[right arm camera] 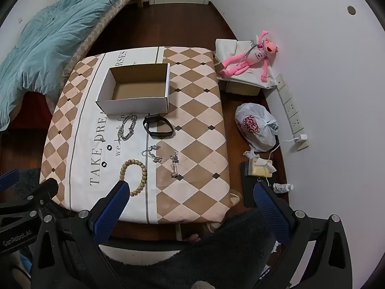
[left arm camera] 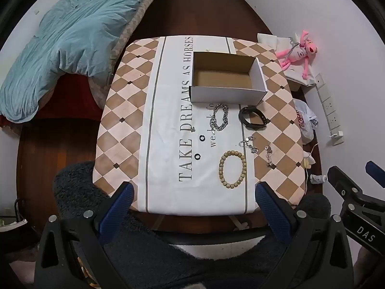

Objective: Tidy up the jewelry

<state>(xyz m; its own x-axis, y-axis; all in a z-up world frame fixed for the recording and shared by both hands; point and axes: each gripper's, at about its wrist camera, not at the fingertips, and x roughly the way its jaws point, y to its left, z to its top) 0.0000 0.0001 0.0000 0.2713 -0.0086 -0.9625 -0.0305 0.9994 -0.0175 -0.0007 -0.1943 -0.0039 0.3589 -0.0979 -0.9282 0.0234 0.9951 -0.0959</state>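
An open empty cardboard box (left arm camera: 226, 78) (right arm camera: 134, 89) stands at the far middle of the cloth-covered table (left arm camera: 125, 110) (right arm camera: 199, 120). In front of it lie a silver chain bracelet (left arm camera: 219, 120) (right arm camera: 127, 127), a black band (left arm camera: 252, 118) (right arm camera: 157, 125), a wooden bead bracelet (left arm camera: 232, 172) (right arm camera: 133, 177), a thin silver chain (left arm camera: 249, 144) (right arm camera: 151, 153), a small pendant chain (left arm camera: 269, 155) (right arm camera: 174, 163) and two black rings (left arm camera: 201, 138) (left arm camera: 197, 156). My left gripper (left arm camera: 193, 207) and right gripper (right arm camera: 192, 207) are both open and empty above the near table edge.
A bed with a teal duvet (left arm camera: 60, 41) is on the left. A pink plush toy (right arm camera: 250, 57), a white plastic bag (right arm camera: 256, 127), a power strip (right arm camera: 292, 110) and small items lie on the floor on the right by the wall.
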